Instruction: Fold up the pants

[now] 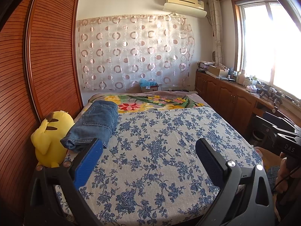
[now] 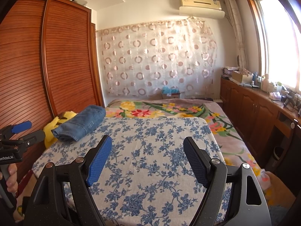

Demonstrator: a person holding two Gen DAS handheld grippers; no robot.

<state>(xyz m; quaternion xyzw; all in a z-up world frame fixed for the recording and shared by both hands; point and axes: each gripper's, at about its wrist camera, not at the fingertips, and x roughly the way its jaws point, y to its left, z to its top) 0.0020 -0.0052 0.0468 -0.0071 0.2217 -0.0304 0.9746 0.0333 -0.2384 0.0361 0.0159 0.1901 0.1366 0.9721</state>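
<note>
Folded jeans on the bed, both grippers empty.

The jeans [image 1: 96, 124] lie folded at the far left edge of the blue-flowered bedspread [image 1: 160, 160], touching a yellow plush toy [image 1: 50, 133] beside the wooden wardrobe [image 1: 47, 56]. The left gripper [image 1: 148, 150] and the right gripper [image 2: 147, 148] hover over the bedspread, their blue-padded fingers [image 2: 99, 162] spread wide apart with nothing between them.

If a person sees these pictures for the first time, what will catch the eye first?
Probably the bright yellow plush toy at the bed's left edge, beside the wardrobe, with folded blue jeans lying against it. Next, the open left gripper over the blue-flowered bedspread, empty.
</note>
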